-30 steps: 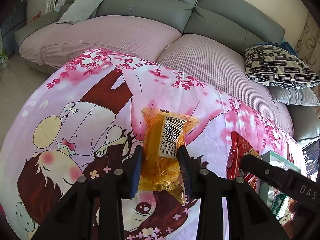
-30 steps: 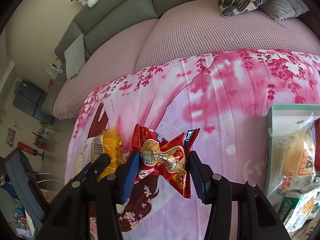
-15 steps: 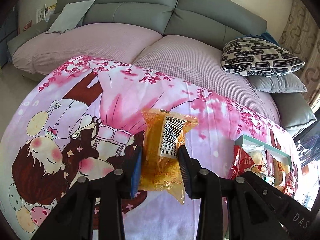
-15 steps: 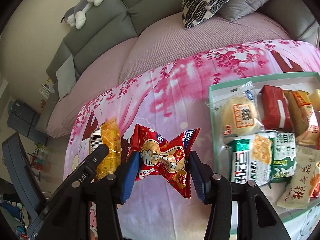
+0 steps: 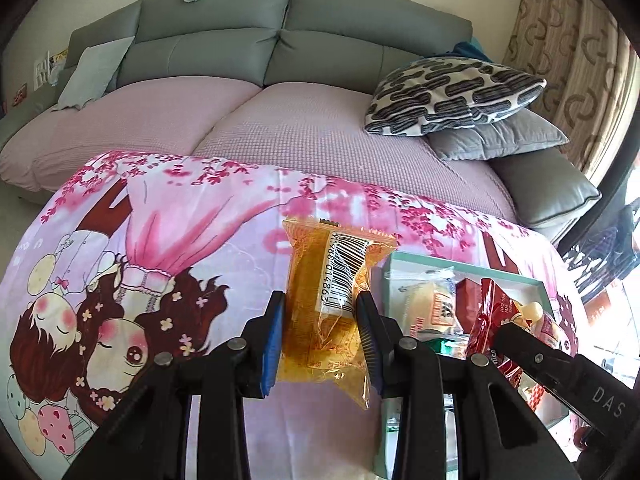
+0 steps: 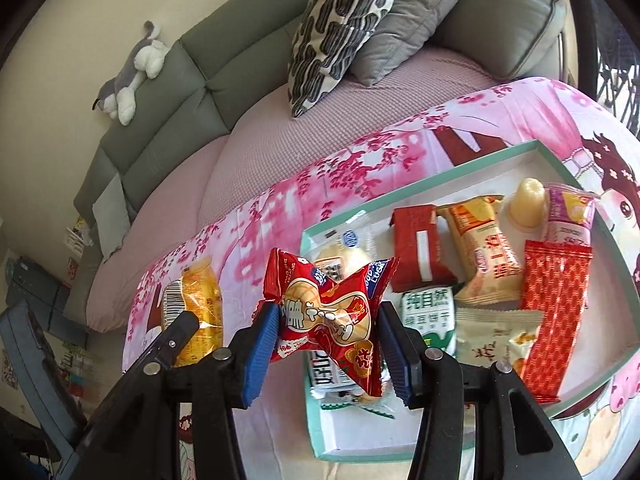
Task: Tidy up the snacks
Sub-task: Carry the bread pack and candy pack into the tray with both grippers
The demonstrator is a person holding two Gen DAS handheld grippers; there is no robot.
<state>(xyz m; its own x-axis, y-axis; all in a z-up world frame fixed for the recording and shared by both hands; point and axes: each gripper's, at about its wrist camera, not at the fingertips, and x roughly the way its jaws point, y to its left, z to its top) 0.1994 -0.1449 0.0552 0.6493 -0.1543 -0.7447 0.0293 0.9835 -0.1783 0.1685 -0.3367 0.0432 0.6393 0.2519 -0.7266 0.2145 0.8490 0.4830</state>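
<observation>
My left gripper is shut on an orange clear-wrapped snack pack with a barcode label, held above the pink cartoon cloth. My right gripper is shut on a crumpled red peanut snack packet, hanging over the left end of the green-rimmed tray. In the left wrist view the tray lies just right of the orange pack, and the red packet shows beside it in the other gripper. From the right wrist view the orange pack appears at the left.
The tray holds several wrapped snacks, among them a long red patterned packet, a dark red pack and a green-and-white biscuit pack. A grey sofa with a patterned cushion stands behind the cloth-covered table.
Both grippers have carried their packets to the right across the cloth. The tray has come into full view and now lies under the right gripper and beside the left one.
</observation>
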